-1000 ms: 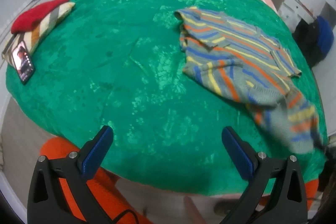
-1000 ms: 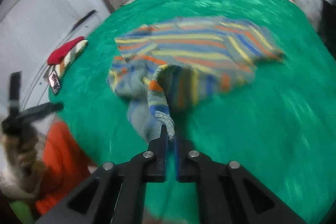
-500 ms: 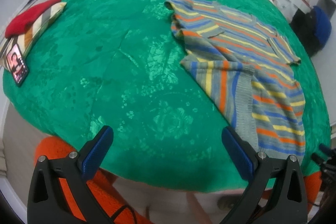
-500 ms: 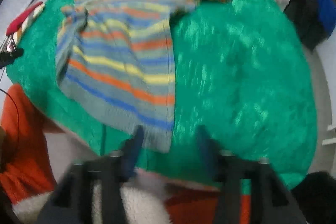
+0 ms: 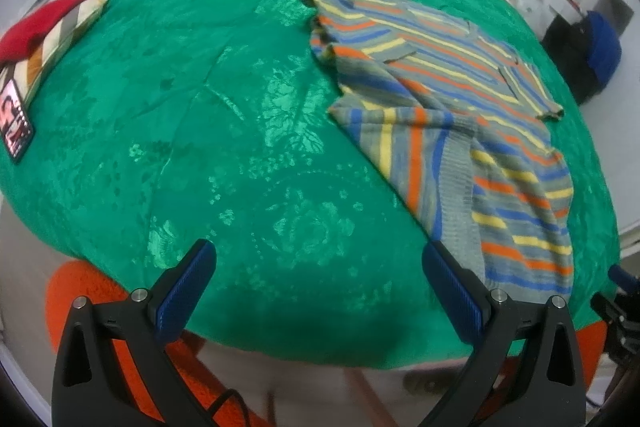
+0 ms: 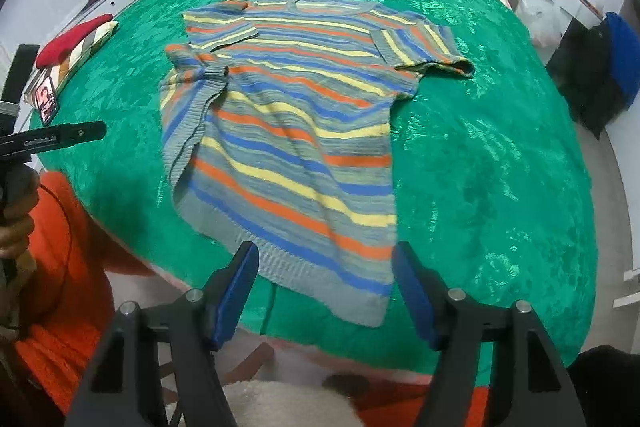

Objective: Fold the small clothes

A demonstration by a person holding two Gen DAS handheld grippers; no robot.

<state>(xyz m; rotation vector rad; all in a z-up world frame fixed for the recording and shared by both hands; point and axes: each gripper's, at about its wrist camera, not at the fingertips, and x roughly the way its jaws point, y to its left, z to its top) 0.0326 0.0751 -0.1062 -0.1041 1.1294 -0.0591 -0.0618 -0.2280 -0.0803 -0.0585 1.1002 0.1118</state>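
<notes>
Right wrist view: our right claw (image 6: 324,291) has just been opening, empty, angled down over the striped sweater (image 6: 296,131) hem; left claw (image 5: 316,291) wide

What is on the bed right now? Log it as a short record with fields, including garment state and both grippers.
surface: green bedspread over a bed
garment: striped knit top, spread flat, hem toward the near edge, one sleeve and side bunched inward
left hand-held gripper: open, over bare bedspread, nothing between its jaws
right hand-held gripper: jaws have just been opening, now open above the hem, not gripping it
other items: folded clothes and a phone at the far edge
</notes>
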